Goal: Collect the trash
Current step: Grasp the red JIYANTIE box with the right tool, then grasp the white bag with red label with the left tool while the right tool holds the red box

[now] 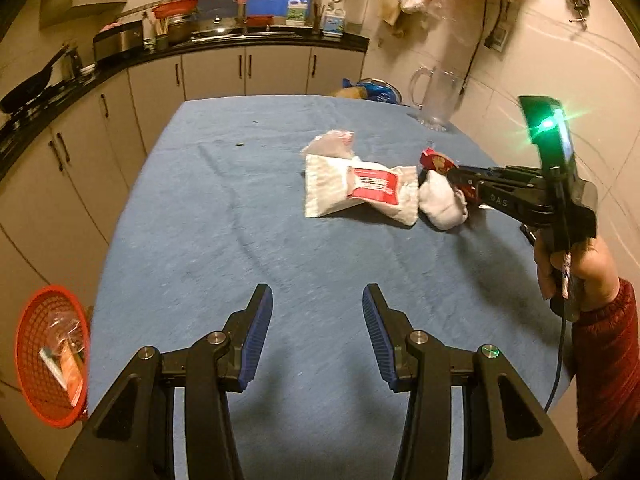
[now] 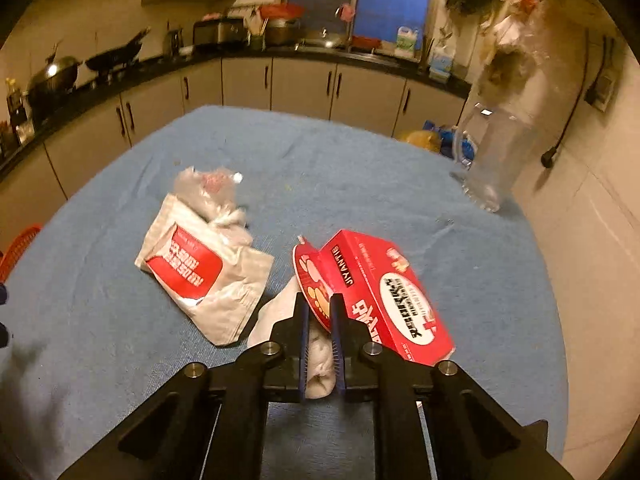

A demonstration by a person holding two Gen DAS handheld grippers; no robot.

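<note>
My right gripper point(image 2: 320, 312) is shut on the open flap of a red cardboard box point(image 2: 384, 296), holding it tilted over the blue tablecloth point(image 2: 360, 168); the box also shows in the left wrist view point(image 1: 436, 160). A crumpled white tissue point(image 2: 320, 360) lies under the jaws, and it shows in the left wrist view point(image 1: 442, 200). A white wrapper with a red label point(image 2: 200, 272) point(image 1: 360, 190) and a clear plastic bag point(image 2: 208, 192) point(image 1: 332, 142) lie to the left. My left gripper point(image 1: 318, 320) is open and empty above the near table.
A red basket point(image 1: 52, 356) with some trash hangs off the table's left edge. A clear glass pitcher point(image 1: 436, 96) point(image 2: 496, 152) stands at the far right corner. Kitchen counters and cabinets point(image 1: 248, 68) surround the table.
</note>
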